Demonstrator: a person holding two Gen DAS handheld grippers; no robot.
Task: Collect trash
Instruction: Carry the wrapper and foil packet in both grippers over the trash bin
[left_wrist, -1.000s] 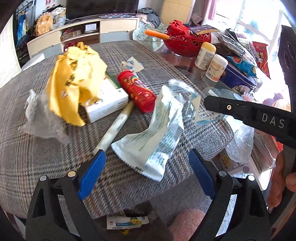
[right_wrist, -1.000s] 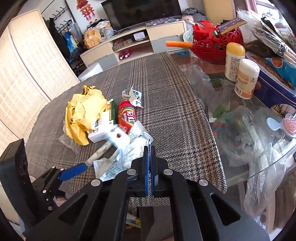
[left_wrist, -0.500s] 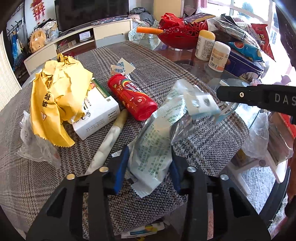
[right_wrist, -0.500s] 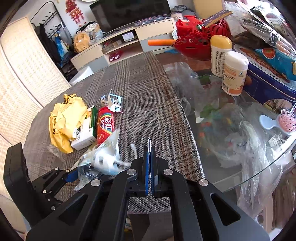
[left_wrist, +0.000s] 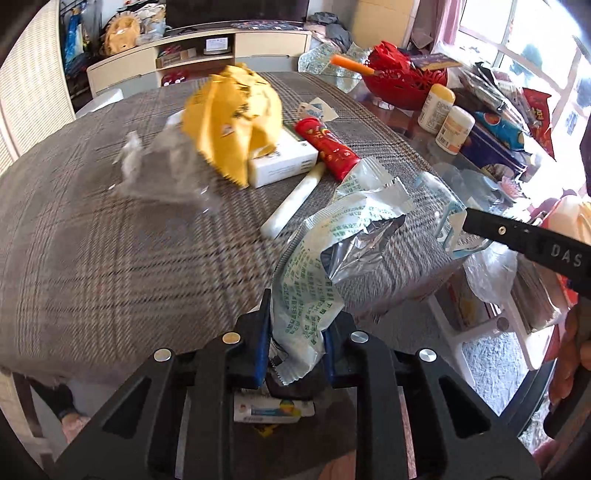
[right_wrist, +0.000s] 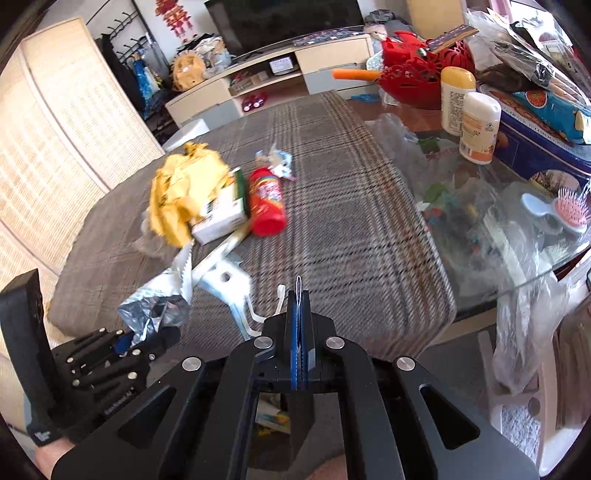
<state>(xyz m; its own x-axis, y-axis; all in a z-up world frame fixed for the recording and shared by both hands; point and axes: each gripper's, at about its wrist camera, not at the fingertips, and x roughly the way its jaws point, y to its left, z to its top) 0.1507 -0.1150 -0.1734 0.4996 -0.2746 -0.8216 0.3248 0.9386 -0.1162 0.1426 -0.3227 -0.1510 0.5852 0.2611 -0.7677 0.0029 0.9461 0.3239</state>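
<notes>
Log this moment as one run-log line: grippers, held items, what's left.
left gripper: shut on foil wrapper | right gripper: shut on white plastic piece | remaining: yellow wrapper, red tube, white box

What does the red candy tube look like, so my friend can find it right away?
Look at the checked cloth on the table, in the pile of trash near its middle. The red tube lies flat there, beside the white box under the crumpled yellow paper. It is the only round, bright red thing in the pile.
</notes>
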